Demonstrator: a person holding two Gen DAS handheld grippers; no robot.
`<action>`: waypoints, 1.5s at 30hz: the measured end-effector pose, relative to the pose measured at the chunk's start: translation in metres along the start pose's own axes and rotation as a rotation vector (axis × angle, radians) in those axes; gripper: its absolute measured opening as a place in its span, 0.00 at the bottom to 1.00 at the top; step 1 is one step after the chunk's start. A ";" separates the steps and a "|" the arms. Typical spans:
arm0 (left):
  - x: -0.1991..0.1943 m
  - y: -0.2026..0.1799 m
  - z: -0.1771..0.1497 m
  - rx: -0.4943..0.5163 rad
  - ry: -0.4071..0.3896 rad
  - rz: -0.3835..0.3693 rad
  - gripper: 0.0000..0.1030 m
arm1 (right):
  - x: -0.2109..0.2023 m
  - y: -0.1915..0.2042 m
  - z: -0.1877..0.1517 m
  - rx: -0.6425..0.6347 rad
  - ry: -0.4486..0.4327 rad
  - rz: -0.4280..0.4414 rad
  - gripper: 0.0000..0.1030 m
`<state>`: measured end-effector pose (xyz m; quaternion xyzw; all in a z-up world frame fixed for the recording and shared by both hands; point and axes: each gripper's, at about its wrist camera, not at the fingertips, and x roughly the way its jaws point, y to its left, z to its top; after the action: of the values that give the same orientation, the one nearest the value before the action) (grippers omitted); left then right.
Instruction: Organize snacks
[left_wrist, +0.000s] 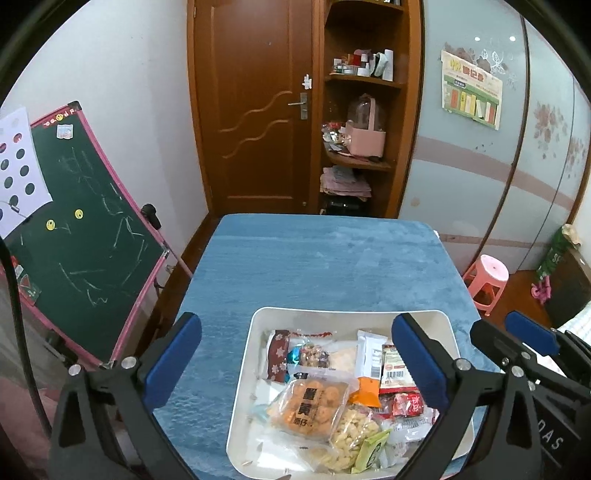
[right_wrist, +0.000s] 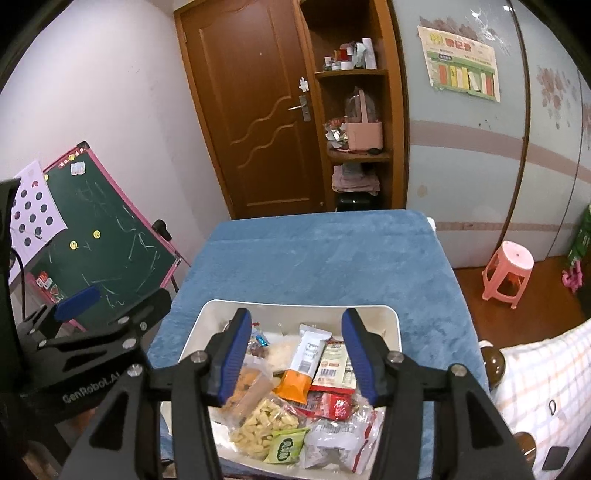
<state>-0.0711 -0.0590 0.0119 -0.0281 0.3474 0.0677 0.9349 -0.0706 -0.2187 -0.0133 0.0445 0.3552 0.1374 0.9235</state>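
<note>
A white tray (left_wrist: 258, 321) (right_wrist: 207, 314) full of several snack packets sits at the near end of the blue-covered table (left_wrist: 314, 258). In it lie an egg-yolk biscuit pack (left_wrist: 310, 406), a clear bag of pale puffed snacks (left_wrist: 351, 439) (right_wrist: 262, 424), a green packet (left_wrist: 369, 454) (right_wrist: 286, 446), an orange-tipped packet (right_wrist: 301, 365) and a red packet (right_wrist: 338, 404). My left gripper (left_wrist: 295, 350) hangs above the tray's left side, open very wide and holding nothing. My right gripper (right_wrist: 295, 350) hovers over the tray's middle, open about half way, nothing pressed between its pads.
A green chalkboard easel (left_wrist: 81, 251) stands left of the table. A pink stool (left_wrist: 487, 280) is on the floor to the right, and a checked cloth (right_wrist: 546, 387) lies at the near right. A brown door (left_wrist: 255, 110) and a shelf unit (left_wrist: 362, 129) stand beyond the table.
</note>
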 end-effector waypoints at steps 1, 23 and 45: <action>0.000 0.000 -0.001 0.000 0.005 0.002 0.99 | 0.001 0.000 -0.001 0.002 0.002 0.000 0.50; 0.009 -0.002 -0.007 -0.002 0.076 -0.013 0.99 | 0.004 -0.007 -0.009 0.034 0.042 0.012 0.50; 0.009 -0.004 -0.008 -0.001 0.085 -0.014 0.99 | 0.005 -0.005 -0.010 0.052 0.055 0.017 0.50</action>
<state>-0.0688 -0.0630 0.0000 -0.0339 0.3866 0.0598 0.9197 -0.0730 -0.2221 -0.0246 0.0678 0.3837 0.1372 0.9107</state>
